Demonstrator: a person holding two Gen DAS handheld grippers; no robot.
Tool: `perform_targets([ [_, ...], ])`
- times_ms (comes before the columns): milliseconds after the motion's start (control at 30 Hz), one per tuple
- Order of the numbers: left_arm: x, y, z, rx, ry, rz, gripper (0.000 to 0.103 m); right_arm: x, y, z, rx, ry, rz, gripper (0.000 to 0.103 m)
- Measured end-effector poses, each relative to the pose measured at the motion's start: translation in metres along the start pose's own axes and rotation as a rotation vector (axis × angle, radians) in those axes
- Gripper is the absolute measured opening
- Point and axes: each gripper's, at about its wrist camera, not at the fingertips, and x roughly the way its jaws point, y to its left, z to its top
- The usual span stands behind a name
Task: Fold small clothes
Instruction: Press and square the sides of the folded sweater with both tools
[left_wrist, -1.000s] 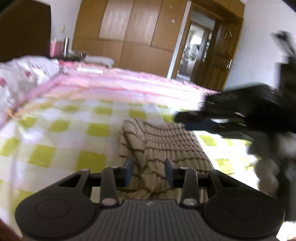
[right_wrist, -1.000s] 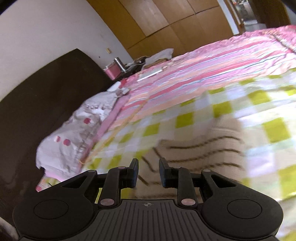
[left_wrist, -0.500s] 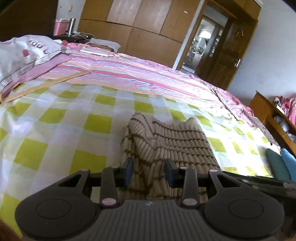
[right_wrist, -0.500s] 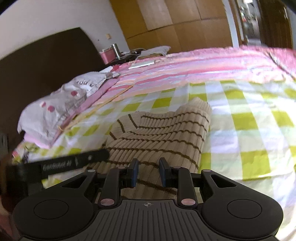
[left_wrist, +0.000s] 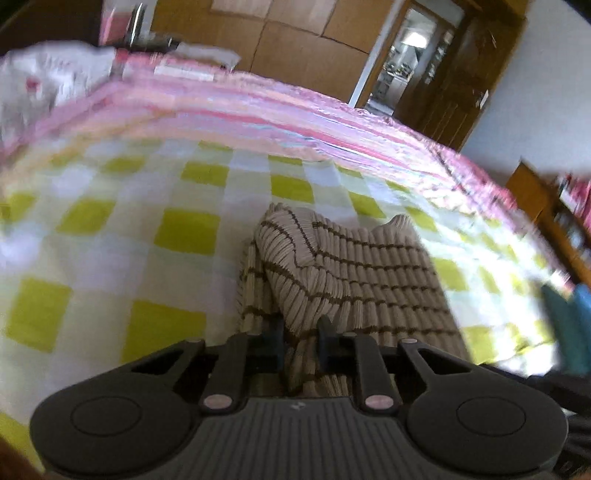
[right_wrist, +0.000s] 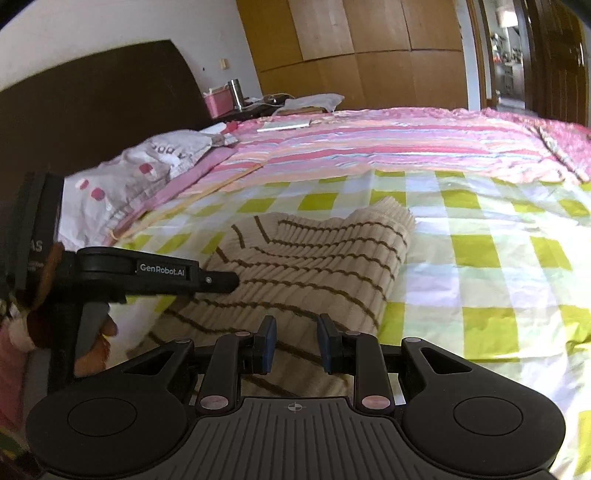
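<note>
One striped knit garment (right_wrist: 314, 258) lies on one bed (right_wrist: 498, 266), with two tongs (right_wrist: 294, 345) (left_wrist: 301, 345) at it. One pillow (right_wrist: 147, 173), one pink box (right_wrist: 218, 103) and one metal flask (right_wrist: 235, 94) are at the head end. Two blue rolled items (left_wrist: 569, 325) lie at the right edge.

The right gripper (right_wrist: 294, 345) is hovering over a striped knit sweater (right_wrist: 310, 258) lying on the checked bedsheet (right_wrist: 498, 258), jaws parted.

A bed (right_wrist: 509, 295) in green-checked sheet carries a striped beige knit (right_wrist: 314, 258), pink striped quilt (right_wrist: 369, 144) and pillow (right_wrist: 147, 173).
</note>
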Motion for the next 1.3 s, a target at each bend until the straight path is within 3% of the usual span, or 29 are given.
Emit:
perform_targets([
  [133,-0.006,-0.010,-0.008,0.111,-0.045,0.103,0.025,0.003,-0.002,-0.005,-0.032,0.021,-0.029,0.025],
  [400,-0.017,0.007,-0.008,0.043,-0.069,0.066,0.025,0.010,0.006,-0.009,-0.089,0.047,-0.065,0.026],
  [500,-0.023,-0.005,-0.013,0.157,-0.102,0.165,0.024,0.010,0.007,-0.008,-0.094,0.048,-0.066,0.026],
  [600,-0.017,-0.018,-0.021,0.254,-0.086,0.216,0.021,0.011,0.008,-0.008,-0.101,0.053,-0.071,0.026],
  [867,-0.005,-0.011,-0.027,0.305,-0.066,0.332,0.021,0.016,0.016,-0.008,-0.120,0.076,-0.060,0.029],
  [1000,0.005,0.002,-0.034,0.288,-0.016,0.347,0.018,0.016,0.018,-0.008,-0.096,0.072,-0.039,0.033],
  [1300,0.005,0.010,-0.039,0.266,-0.030,0.315,0.018,0.033,-0.007,-0.011,0.110,0.129,-0.004,0.048],
])
